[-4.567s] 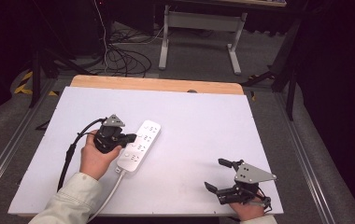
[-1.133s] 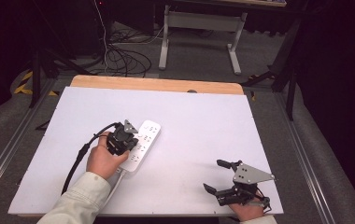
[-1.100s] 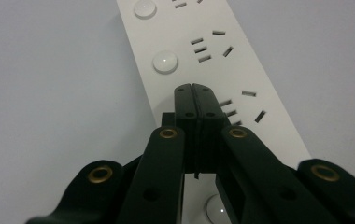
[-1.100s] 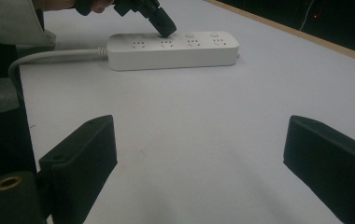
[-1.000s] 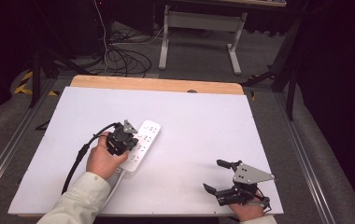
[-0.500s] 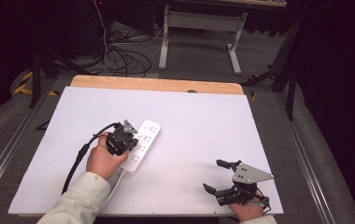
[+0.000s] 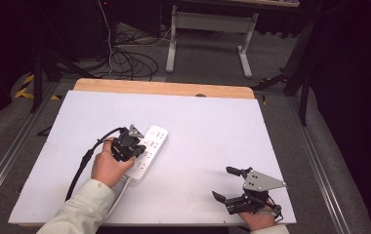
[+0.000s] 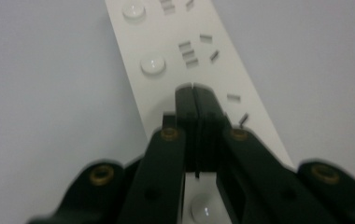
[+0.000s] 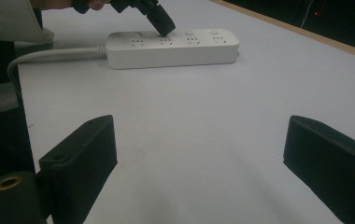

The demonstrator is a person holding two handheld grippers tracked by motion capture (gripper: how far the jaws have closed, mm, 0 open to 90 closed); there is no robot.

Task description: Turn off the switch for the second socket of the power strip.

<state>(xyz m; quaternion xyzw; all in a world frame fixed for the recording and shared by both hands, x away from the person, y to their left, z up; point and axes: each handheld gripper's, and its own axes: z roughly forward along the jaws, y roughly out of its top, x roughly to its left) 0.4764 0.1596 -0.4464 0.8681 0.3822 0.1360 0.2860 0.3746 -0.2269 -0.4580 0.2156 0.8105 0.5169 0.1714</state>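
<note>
A white power strip (image 7: 150,142) lies on the white table (image 7: 208,122), its cable running back toward the person. My left gripper (image 7: 135,146) is shut and tilted down onto it. In the left gripper view the closed tips (image 8: 195,89) rest on the strip's top face (image 8: 166,32), just below a round button (image 8: 152,64) and beside the socket slots. The right gripper view shows that same gripper (image 9: 163,25) touching the strip (image 9: 199,46). My right gripper (image 7: 224,184) stands open near the table's front right edge, nothing between its fingers (image 9: 84,149).
A black cable (image 7: 83,163) trails from the left gripper across the table's left side. A wooden strip (image 7: 164,87) edges the table's far side. Beyond it stand a desk frame (image 7: 208,29) and floor cables (image 7: 125,56).
Since 4.6 s ago the left gripper has shifted right, onto the top of the power strip. Over the last second nothing visibly moves. The right gripper has stayed put.
</note>
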